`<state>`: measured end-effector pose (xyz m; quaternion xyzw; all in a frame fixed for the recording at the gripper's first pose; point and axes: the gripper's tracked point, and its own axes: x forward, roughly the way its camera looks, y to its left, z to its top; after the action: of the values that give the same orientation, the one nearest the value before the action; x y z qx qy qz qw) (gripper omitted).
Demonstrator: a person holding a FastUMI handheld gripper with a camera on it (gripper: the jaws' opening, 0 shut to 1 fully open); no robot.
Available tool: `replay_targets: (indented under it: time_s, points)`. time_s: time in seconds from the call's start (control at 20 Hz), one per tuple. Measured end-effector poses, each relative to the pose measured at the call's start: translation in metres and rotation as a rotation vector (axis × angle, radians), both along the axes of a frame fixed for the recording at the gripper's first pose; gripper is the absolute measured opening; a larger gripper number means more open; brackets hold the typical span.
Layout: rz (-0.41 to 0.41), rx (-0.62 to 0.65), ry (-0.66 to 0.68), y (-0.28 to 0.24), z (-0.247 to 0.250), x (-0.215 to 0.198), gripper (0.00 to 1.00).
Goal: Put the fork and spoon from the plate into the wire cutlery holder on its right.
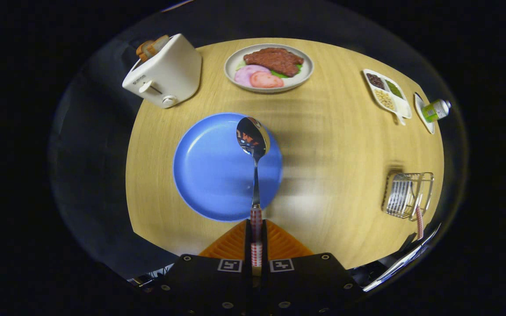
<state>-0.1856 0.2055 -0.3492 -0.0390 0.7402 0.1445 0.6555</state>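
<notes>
You've got the spoon (254, 145) pinched by its red checked handle, both orange fingers (235, 243) pressed against it at the bottom centre of the frame. Its bowl hangs over the right side of the blue plate (209, 175) in the middle of the table (336, 145). The wire cutlery holder (406, 195) sits at the right edge of the frame (a red checked handle pokes out of it). A toaster (165, 72) stands upper left, and a plate of food (269, 67) sits top centre.
</notes>
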Motion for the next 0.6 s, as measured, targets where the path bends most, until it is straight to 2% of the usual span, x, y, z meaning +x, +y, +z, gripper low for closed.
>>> replay_targets:
  time_s: [0.35, 0.5, 0.6]
  points:
    - [-0.054, -0.106, -0.059, -0.148, 0.047, 0.022, 0.09]
    - [-0.092, -0.114, -0.044, -0.19, 0.062, 0.022, 0.08]
    - [-0.088, -0.111, -0.03, -0.213, 0.07, 0.019, 0.08]
